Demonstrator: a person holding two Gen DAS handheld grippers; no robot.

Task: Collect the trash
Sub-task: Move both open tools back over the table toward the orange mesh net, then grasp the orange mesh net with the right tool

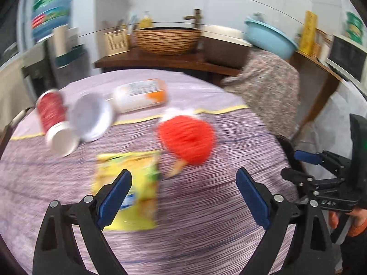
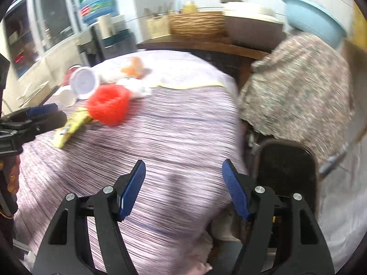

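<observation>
Trash lies on a round table under a purple striped cloth point(image 1: 206, 206). A yellow snack packet point(image 1: 128, 190) lies just beyond my left gripper point(image 1: 183, 176), which is open and holds nothing. Past the packet are a red foam net point(image 1: 187, 137), a tipped red cup point(image 1: 55, 119), a white lid point(image 1: 91, 116) and a white and orange bottle point(image 1: 140, 96) on its side. My right gripper point(image 2: 183, 167) hangs open and bare over the table's near right edge, well short of the red foam net point(image 2: 109, 105) and the yellow packet point(image 2: 71, 126). Both views are blurred.
A black chair back point(image 2: 286, 160) stands at the table's right edge, with a floral cloth point(image 2: 298, 87) behind it. A wooden counter point(image 1: 160, 61) beyond carries a wicker basket point(image 1: 167, 39) and a blue basin point(image 1: 270, 39). A water jug point(image 2: 96, 0) stands far left.
</observation>
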